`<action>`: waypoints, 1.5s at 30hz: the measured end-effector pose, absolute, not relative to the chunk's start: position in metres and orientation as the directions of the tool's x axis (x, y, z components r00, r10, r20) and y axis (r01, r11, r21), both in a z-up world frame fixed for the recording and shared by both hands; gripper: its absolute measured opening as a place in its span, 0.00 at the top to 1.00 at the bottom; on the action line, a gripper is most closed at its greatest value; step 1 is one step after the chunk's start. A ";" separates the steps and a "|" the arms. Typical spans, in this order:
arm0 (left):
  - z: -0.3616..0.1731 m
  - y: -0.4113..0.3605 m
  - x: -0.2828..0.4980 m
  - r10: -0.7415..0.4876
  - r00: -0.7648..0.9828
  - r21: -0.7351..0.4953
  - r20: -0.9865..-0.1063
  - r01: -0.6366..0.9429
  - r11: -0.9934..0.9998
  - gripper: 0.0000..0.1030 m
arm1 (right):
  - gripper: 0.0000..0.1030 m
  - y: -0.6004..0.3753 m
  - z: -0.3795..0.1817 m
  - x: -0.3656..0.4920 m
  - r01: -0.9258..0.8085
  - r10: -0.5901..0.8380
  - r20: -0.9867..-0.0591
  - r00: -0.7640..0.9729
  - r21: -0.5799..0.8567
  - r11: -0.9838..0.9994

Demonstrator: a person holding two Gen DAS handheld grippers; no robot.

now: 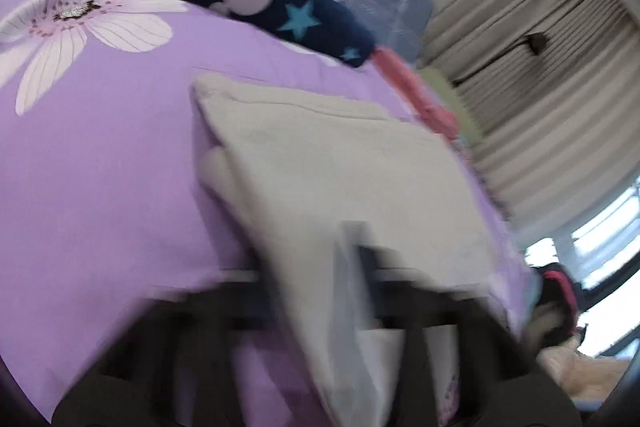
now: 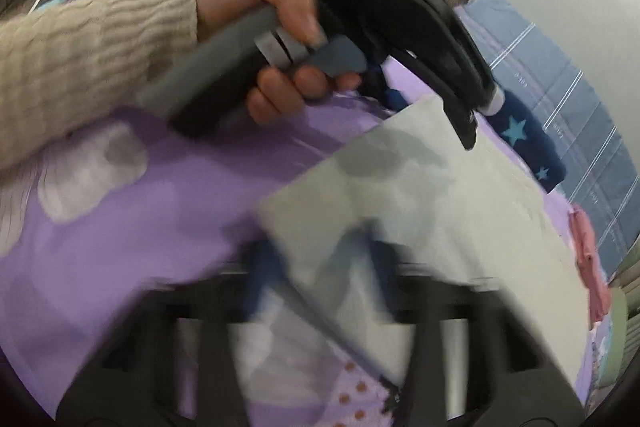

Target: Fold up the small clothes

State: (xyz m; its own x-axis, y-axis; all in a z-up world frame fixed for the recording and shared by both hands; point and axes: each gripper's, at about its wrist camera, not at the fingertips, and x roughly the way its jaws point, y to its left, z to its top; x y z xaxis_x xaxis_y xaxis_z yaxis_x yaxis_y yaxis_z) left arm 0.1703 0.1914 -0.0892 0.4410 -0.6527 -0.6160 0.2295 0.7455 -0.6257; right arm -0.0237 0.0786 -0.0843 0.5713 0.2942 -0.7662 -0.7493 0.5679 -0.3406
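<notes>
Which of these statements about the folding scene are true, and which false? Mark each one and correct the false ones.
1. The pale cloth lies on a purple sheet. True.
2. The navy garment carries red hearts. False: it has blue stars and pale paw spots.
3. The left gripper reaches the cloth's far edge. True.
4. The hand wears a black glove. False: it is bare, with a cream knitted sleeve.
5. The pink garment lies on top of the cloth. False: it lies beyond it.

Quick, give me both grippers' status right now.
Left gripper: closed on the near edge of the white cloth.
Right gripper: closed on the same white cloth, at its other near corner.
</notes>
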 end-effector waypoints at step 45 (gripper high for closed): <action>-0.081 0.183 0.172 -0.529 0.548 -0.499 -0.648 0.219 0.839 0.36 | 0.58 0.082 -0.086 -0.028 -0.714 0.285 -0.722 0.631 -0.396 0.578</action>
